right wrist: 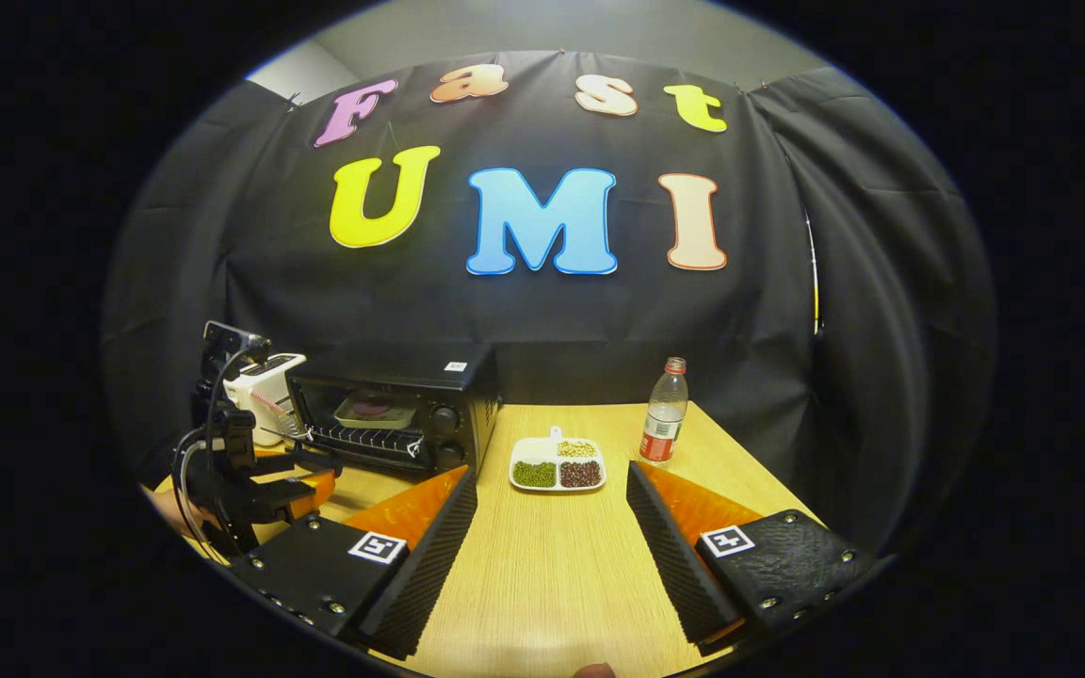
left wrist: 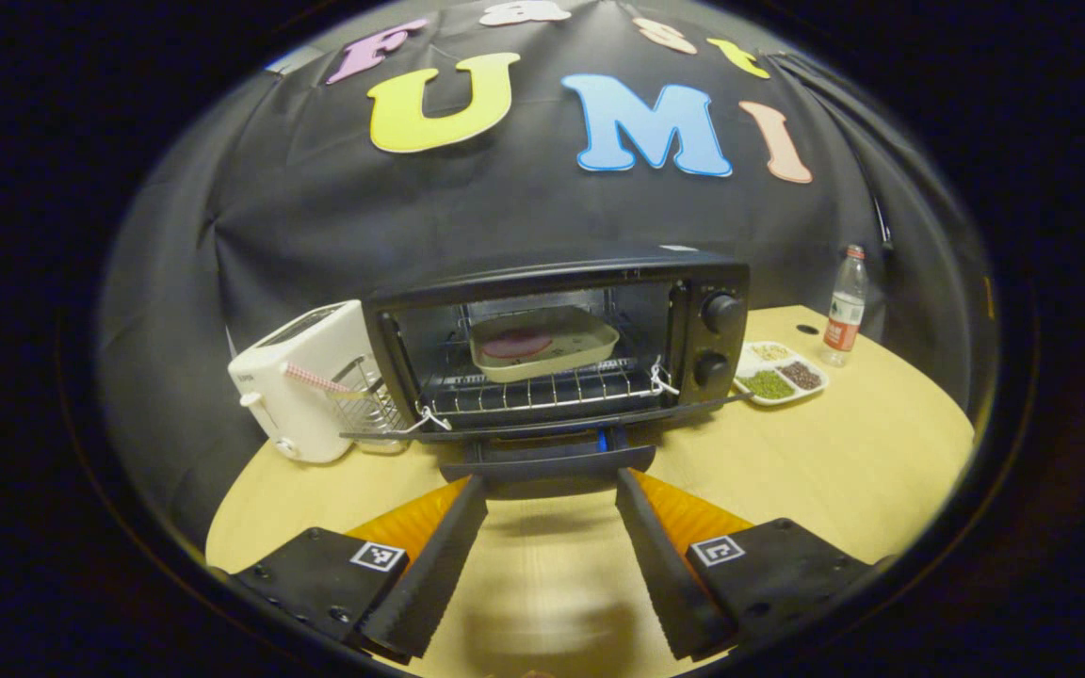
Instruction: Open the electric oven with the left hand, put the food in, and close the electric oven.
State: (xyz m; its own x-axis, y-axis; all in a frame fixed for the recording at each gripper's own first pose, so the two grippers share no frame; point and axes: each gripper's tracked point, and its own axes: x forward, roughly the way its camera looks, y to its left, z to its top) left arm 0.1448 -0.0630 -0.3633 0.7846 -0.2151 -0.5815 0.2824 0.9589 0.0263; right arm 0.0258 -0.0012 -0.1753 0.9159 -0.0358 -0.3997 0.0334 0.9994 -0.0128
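Note:
The black electric oven (left wrist: 557,339) stands in the middle of the left gripper view with its door (left wrist: 542,424) folded down flat. On the wire rack inside rests a cream tray (left wrist: 542,344) holding pink food. My left gripper (left wrist: 550,482) is open, its fingertips just in front of the door handle (left wrist: 547,463), gripping nothing. In the right gripper view the oven (right wrist: 392,405) is at the left with the left gripper (right wrist: 260,471) before it. My right gripper (right wrist: 552,473) is open and empty above the table, well right of the oven.
A white toaster (left wrist: 302,377) and a wire holder (left wrist: 368,400) stand left of the oven. A divided dish of beans (left wrist: 781,372) and a plastic bottle (left wrist: 846,306) sit to its right. The round wooden table (left wrist: 863,452) ends near the black cloth wall.

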